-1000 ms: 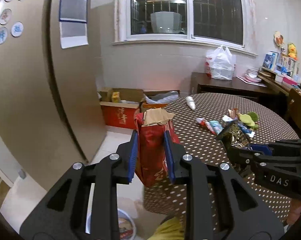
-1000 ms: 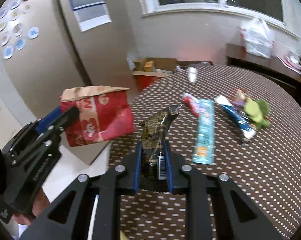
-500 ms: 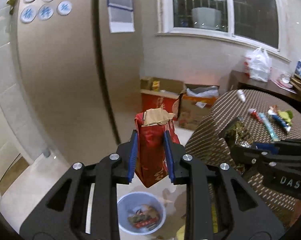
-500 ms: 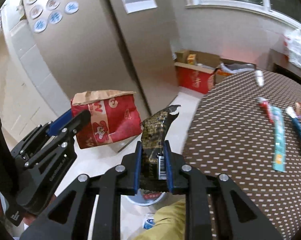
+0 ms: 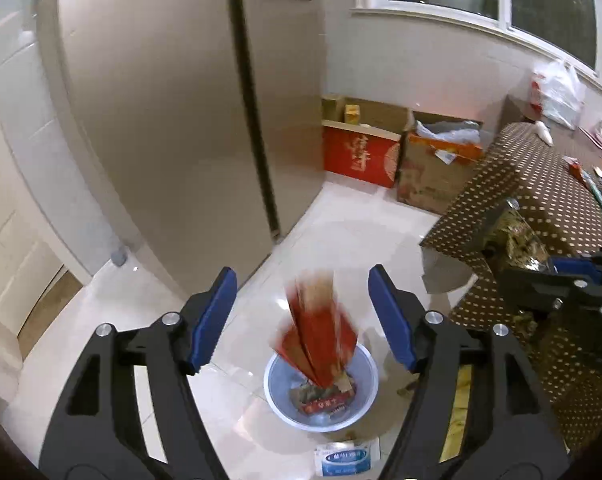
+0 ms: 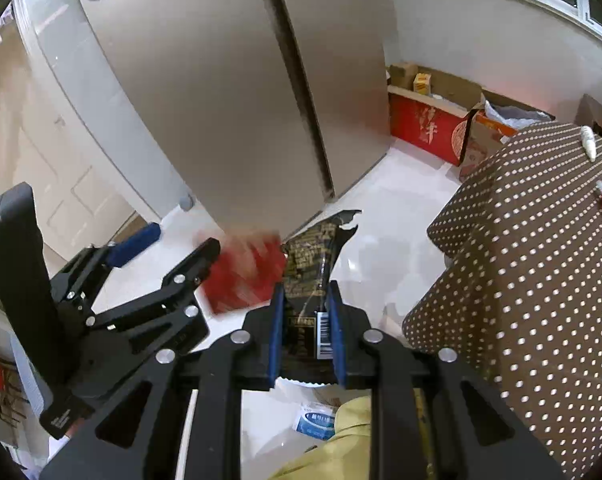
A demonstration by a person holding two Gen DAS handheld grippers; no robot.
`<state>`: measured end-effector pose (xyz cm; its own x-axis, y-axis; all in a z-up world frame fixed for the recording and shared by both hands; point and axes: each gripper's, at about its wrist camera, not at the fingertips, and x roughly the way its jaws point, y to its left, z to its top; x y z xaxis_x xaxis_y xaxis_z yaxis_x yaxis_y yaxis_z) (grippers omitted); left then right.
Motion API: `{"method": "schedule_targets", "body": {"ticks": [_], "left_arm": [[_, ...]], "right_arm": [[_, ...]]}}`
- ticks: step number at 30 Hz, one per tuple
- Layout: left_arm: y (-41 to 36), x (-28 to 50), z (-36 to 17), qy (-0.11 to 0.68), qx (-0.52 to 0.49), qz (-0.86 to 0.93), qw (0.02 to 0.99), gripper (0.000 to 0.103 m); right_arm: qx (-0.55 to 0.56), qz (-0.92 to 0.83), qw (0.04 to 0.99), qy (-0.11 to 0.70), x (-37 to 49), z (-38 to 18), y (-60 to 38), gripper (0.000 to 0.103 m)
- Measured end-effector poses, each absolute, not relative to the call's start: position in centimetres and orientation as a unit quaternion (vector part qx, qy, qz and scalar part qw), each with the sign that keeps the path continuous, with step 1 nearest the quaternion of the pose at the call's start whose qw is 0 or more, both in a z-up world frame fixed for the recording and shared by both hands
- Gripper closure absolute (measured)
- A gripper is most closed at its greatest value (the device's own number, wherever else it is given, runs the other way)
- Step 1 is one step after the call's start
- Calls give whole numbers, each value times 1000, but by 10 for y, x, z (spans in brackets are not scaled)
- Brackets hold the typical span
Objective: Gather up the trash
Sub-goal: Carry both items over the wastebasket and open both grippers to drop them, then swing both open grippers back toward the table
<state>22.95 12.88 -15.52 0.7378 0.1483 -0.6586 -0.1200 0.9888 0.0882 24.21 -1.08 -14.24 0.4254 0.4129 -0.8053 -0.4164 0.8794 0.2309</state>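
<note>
The left gripper (image 5: 301,316) points down toward the floor, its jaws opening, and the 2 blue pads (image 5: 212,316) stand well apart with nothing pressed between them. In the gap between them, but touching neither, a red paper bag (image 5: 319,336) shows as a motion-blurred shape (its tan top edge uppermost), its lower corner over the mouth of a pale blue bin (image 5: 365,396) on the glossy white floor. Some crumpled wrappers already lie in the bottom of the bin. Just in front of the bin on the tiles lies a small blue-and-white packet (image 5: 345,458).

The right gripper (image 6: 307,332) has its pads pressed in on a dark snack wrapper (image 6: 313,256), which stands up between them with a torn top edge and a barcode near the right pad. In the right wrist view the red bag appears as a blur between the left gripper's fingers and the dark wrapper, and the bin is mostly hidden behind the right gripper.

To the right stands a table with a brown polka-dot cloth (image 6: 521,260), with a few more wrappers along its far edge. Behind are a tall beige refrigerator (image 5: 161,100) and a red cardboard box (image 5: 359,156) against the wall. A yellow-green sleeve (image 6: 353,420) shows at the lower edge of the right wrist view.
</note>
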Motion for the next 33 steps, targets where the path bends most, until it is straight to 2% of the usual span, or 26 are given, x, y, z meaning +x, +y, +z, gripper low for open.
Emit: {"method": "schedule_targets", "body": {"ticks": [13,15,16,17,24,33], "left_arm": [[170,208,-186,391,-16,115,913,35],[178,204,-189,395,-22,124,910,35],[183,203,-190,398,-25,131,908,35],[187,202,-190,400,-27,135,906,35],[200,192,-186,398,-35,141,906,35],[165,187,-170,379,-8,104,919,31]], "right_arm": [[-38,254,806,533,246,-199,45,81],[-65,239,805,539,251,-206,60,68],[-78,227,808,539,252,-208,67,47],[-77,225,810,535,252,-208,70,35],[-62,242,812,527,243,-197,64,35],[-41,237,833,498,233,-163,23,35]]}}
